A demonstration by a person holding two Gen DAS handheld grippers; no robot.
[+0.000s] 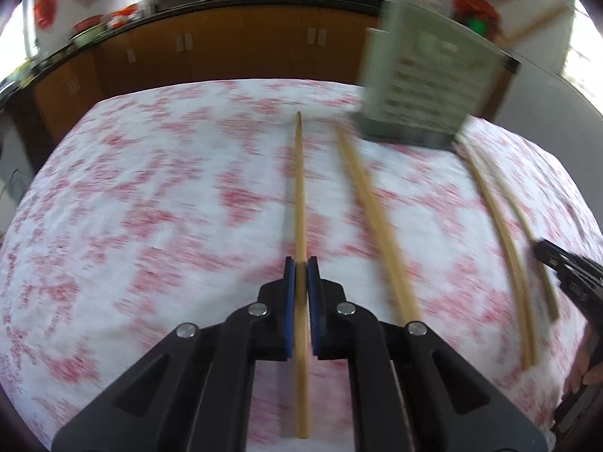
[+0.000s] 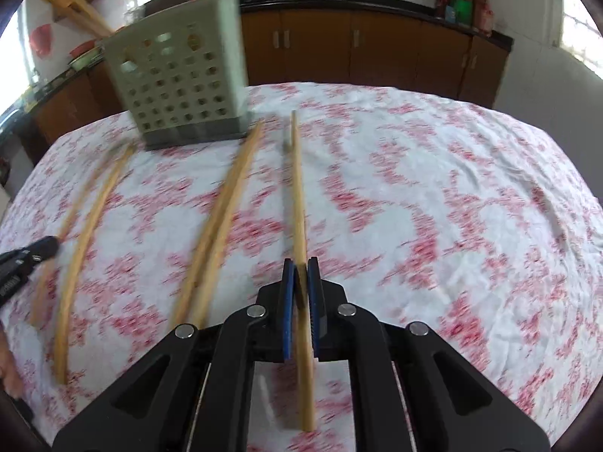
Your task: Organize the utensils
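Each gripper is clamped on one chopstick lying on the cloth (image 1: 150, 188): left gripper (image 1: 300, 263) on its chopstick (image 1: 299, 188), right gripper (image 2: 300, 263) on another (image 2: 298, 188). The holder (image 2: 177, 86) stands ahead. The sticks look light, stiff, smooth — likely to swivel, so grip near mid-length.
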